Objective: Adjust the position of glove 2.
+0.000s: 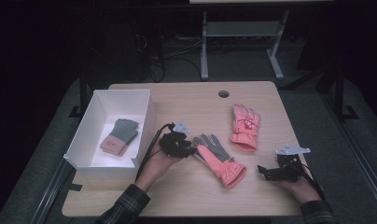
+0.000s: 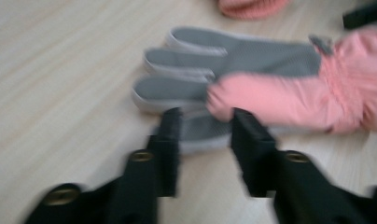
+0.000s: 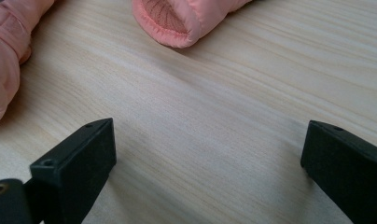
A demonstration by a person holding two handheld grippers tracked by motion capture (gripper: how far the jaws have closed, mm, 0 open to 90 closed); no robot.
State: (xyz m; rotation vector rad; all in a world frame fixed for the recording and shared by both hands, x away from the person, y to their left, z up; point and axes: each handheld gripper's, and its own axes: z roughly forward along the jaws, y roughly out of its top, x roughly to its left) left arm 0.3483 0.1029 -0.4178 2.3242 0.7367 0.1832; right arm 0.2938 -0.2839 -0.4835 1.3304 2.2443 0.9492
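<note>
Nearby, a white box (image 1: 95, 135) holds a grey glove (image 1: 120, 135).

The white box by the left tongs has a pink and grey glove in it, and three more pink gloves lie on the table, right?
Not quite. In the high view only two pink gloves lie on the table: one palm-up by the left tongs, one farther back. The white box does hold a glove.

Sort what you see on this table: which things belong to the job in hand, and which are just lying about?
In the job: left gripper, open at the palm-up pink glove; white box holding a grey glove.
Lying about: second pink glove; right gripper, open over bare table.
</note>
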